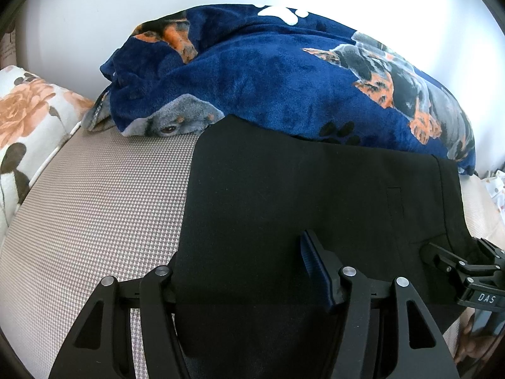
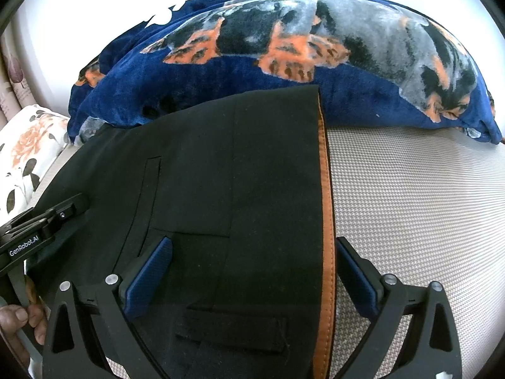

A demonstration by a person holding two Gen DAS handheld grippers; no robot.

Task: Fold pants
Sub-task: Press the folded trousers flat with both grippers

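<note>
Black pants (image 1: 284,195) on woven mattress (image 1: 104,195), left claw (image 1: 240,271) and right claw (image 2: 255,271) spread astride them

"DAS" marks the right hand-held gripper (image 1: 454,260); "GenRobot.AI" marks the left hand-held gripper (image 2: 68,210).

The pants (image 1: 284,205) lie flat on the mattress (image 1: 101,195), far edge against a blanket (image 1: 252,79) heaped behind them. A pillow (image 1: 28,120) sits at the mattress's left edge. The left tool (image 1: 240,271) straddles the pants' left edge; the right tool (image 2: 252,271) straddles their right edge, waistband (image 2: 326,221) between its fingers.
</note>
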